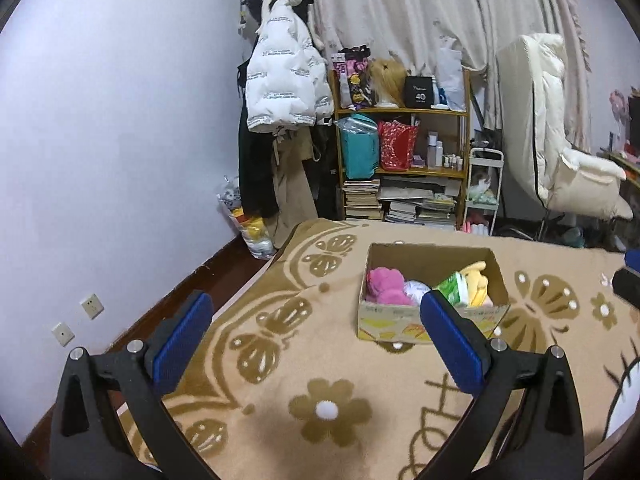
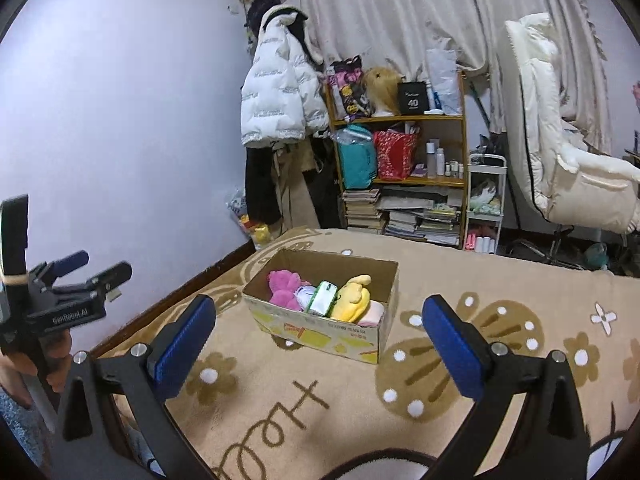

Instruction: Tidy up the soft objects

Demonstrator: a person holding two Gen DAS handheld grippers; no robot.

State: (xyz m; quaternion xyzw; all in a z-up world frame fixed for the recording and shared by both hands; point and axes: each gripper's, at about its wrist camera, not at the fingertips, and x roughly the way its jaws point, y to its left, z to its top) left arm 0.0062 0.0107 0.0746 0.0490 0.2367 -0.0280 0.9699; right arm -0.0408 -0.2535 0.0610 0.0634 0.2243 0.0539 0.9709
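Observation:
An open cardboard box (image 1: 400, 320) (image 2: 372, 340) stands on the tan patterned blanket (image 1: 312, 364) (image 2: 280, 400). In it lie a pink plush (image 1: 386, 286) (image 2: 285, 290), a white-purple soft item (image 1: 416, 290) (image 2: 306, 294), a green-white tissue pack (image 1: 454, 288) (image 2: 323, 298), a yellow plush (image 1: 478, 280) (image 2: 353, 298) and a pale pink cloth (image 2: 373, 314). My left gripper (image 1: 316, 316) is open and empty, held short of the box. My right gripper (image 2: 320, 316) is open and empty, the box between its fingers' line of sight. The left gripper's body (image 2: 72, 292) shows at the right wrist view's left edge.
Beyond the bed stand a wooden shelf (image 1: 404, 144) (image 2: 400, 152) with bags, books and bottles, hanging coats (image 1: 280, 84) (image 2: 280, 96), a small white cart (image 1: 484, 192) (image 2: 486, 200) and a white padded chair (image 1: 560, 144) (image 2: 568, 144). A lilac wall (image 1: 120, 140) runs along the left.

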